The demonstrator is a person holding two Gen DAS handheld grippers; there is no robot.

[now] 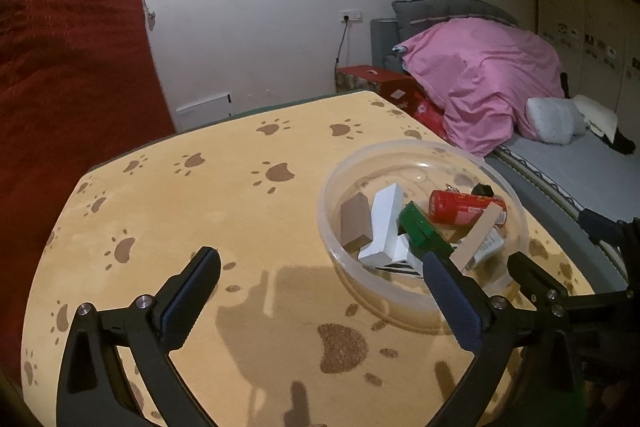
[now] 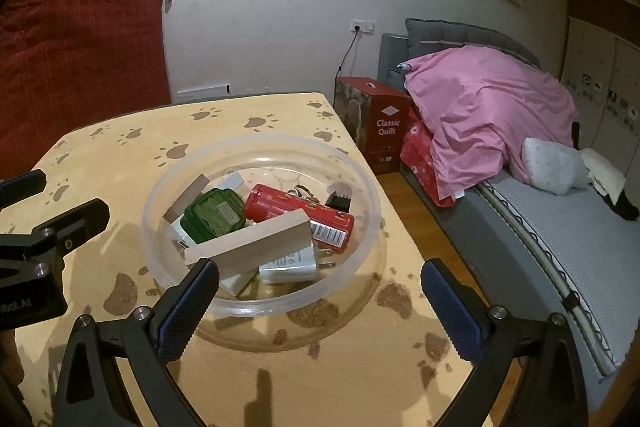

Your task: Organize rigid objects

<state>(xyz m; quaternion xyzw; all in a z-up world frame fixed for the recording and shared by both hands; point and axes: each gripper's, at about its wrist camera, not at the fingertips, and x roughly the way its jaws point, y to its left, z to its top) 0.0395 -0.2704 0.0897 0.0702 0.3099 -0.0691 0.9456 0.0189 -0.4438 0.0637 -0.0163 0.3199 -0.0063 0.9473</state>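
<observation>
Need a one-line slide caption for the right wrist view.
Open right hand-held gripper poised before a clear bowl holding a wooden block, green box and red can.

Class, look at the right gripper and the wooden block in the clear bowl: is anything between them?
Only the clear bowl's near rim. The right gripper is open and empty in front of it; the wooden block lies on top of the pile, uncovered.

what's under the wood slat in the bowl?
In the bowl, the wood slat lies across a white charger and a white box, leaning by the green case and red can. Anything beneath its middle is hidden.
</observation>
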